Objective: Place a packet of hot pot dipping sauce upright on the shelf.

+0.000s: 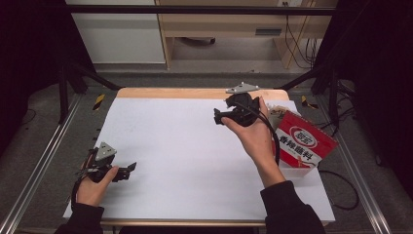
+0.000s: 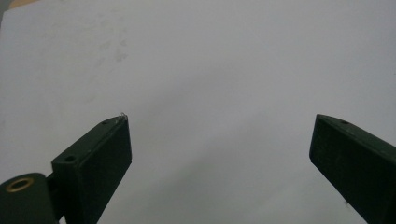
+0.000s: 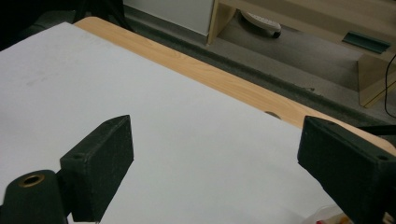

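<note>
Both grippers have their jaws spread wide with nothing between them. Left gripper [image 1: 127,169] rests low at the near left of the white sheet [image 1: 185,146], pointing right. Right gripper [image 1: 217,116] is held up at the far right, pointing left, just beside the red seasoning packet [image 1: 304,141] lying at the sheet's right edge.

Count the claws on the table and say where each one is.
2. The left claw lies low at the near left of the white sheet, jaws apart. The right claw is held up at the far right, beside the red-and-white packet, jaws apart.
</note>
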